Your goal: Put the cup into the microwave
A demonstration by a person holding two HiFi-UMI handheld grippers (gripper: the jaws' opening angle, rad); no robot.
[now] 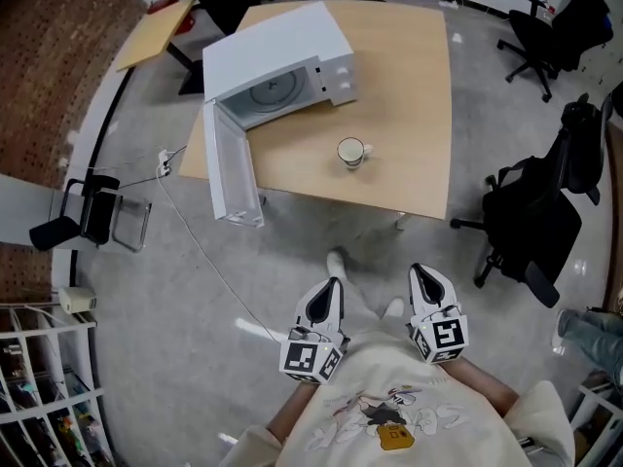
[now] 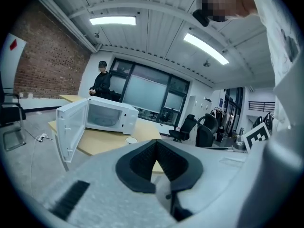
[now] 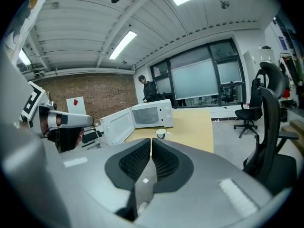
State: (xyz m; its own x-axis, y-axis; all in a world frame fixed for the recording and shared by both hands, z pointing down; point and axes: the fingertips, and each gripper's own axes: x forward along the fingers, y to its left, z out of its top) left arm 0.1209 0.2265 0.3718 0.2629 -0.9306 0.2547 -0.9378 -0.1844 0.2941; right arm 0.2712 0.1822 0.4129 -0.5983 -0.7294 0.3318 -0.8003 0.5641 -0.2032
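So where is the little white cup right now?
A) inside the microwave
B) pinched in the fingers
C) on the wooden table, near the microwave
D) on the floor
C: the small white ceramic cup stands on the light wooden table, apart from the white microwave oven, whose door hangs open.

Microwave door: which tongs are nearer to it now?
Left. In the head view the left tongs are below the open microwave door, slightly to its right; the right tongs sit farther right.
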